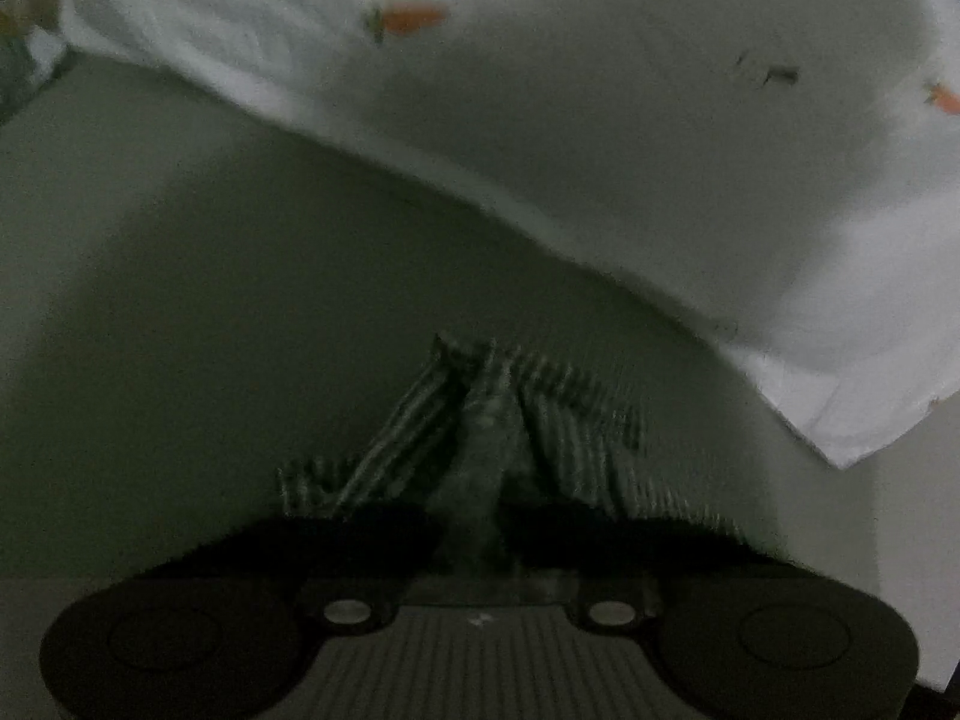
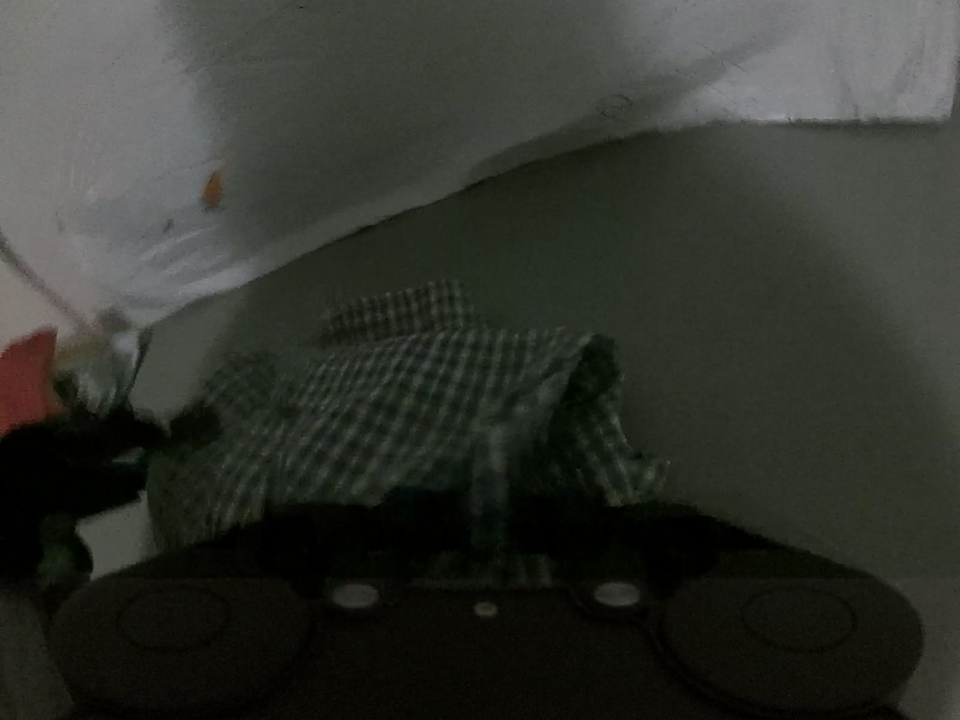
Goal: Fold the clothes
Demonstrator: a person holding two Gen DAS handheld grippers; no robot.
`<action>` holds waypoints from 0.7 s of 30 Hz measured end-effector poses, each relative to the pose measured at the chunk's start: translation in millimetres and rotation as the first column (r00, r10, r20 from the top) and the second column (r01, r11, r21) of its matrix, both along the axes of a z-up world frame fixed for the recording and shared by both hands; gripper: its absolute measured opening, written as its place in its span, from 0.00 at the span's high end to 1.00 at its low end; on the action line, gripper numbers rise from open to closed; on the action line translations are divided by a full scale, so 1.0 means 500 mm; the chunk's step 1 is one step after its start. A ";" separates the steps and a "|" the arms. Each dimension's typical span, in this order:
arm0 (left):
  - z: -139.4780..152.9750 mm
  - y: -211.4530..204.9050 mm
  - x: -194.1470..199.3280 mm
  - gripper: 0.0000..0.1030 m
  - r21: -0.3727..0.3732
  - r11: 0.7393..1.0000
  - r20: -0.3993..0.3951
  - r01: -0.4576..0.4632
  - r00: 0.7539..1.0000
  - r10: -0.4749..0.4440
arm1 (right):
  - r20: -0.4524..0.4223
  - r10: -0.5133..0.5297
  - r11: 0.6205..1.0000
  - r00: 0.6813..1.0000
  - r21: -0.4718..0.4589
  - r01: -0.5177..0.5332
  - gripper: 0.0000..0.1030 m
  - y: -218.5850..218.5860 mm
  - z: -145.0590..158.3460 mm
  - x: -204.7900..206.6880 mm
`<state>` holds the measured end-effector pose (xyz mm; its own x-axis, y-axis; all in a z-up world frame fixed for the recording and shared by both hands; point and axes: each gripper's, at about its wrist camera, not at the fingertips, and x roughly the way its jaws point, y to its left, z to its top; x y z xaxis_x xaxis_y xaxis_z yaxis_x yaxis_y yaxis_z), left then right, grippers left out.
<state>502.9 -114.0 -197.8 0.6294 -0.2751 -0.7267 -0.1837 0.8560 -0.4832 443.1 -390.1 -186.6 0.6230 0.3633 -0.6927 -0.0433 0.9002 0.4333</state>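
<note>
Both the left gripper (image 1: 474, 516) and right gripper (image 2: 498, 516) pinch the checked garment (image 2: 420, 396) bunched just ahead of their fingers, seemingly mid-fold, so next they likely lay it flat.

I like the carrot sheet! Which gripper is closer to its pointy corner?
Probably the left. The left gripper, pinching the checked shirt, has the sheet's corner close beside it. From the right gripper the corner sits farther off.

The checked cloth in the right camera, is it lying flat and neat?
No, the checked cloth is bunched and rumpled, pinched in the right gripper.
</note>
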 end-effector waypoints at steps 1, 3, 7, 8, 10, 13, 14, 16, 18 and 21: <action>0.005 0.012 -0.006 0.98 -0.012 0.999 0.013 -0.033 0.999 0.033 | 0.034 -0.024 1.000 0.999 0.012 0.023 0.98 -0.004 0.014 0.000; 0.016 0.036 -0.019 0.98 -0.038 0.995 0.039 -0.097 0.994 0.098 | 0.097 -0.047 0.999 0.994 -0.002 0.047 0.98 -0.006 0.047 0.001; -0.006 0.064 -0.024 0.97 -0.049 0.986 0.023 -0.162 0.986 0.163 | 0.106 -0.036 0.997 0.994 -0.062 0.043 0.98 -0.002 0.023 0.028; -0.024 0.063 -0.017 0.96 -0.027 0.986 -0.002 -0.164 0.986 0.164 | 0.086 -0.019 0.994 0.996 -0.109 0.028 0.97 0.009 -0.004 0.041; -0.058 0.042 -0.001 0.93 0.070 0.988 -0.052 -0.135 0.989 0.138 | 0.049 0.026 0.964 0.998 -0.266 -0.012 0.96 0.043 -0.048 0.057; -0.035 0.054 -0.018 0.68 0.064 0.987 -0.040 -0.150 0.988 0.152 | 0.034 0.030 0.913 0.999 -0.409 -0.013 0.86 0.073 -0.062 0.048; -0.017 0.062 -0.028 0.59 0.069 0.985 -0.018 -0.156 0.987 0.158 | 0.051 0.006 0.900 0.999 -0.435 0.016 0.68 0.071 -0.049 0.037; 0.025 0.073 -0.052 0.41 0.104 0.980 0.047 -0.168 0.985 0.164 | 0.118 -0.026 0.869 0.993 -0.487 0.081 0.54 0.072 -0.013 0.005; 0.063 0.072 -0.081 0.41 0.120 0.981 0.120 -0.150 0.984 0.136 | 0.190 -0.030 0.847 0.981 -0.517 0.126 0.58 0.080 0.022 -0.028; 0.092 0.037 -0.114 0.36 0.123 0.990 0.193 -0.064 0.980 0.039 | 0.288 0.077 0.865 0.955 -0.496 0.080 0.63 0.134 0.063 -0.078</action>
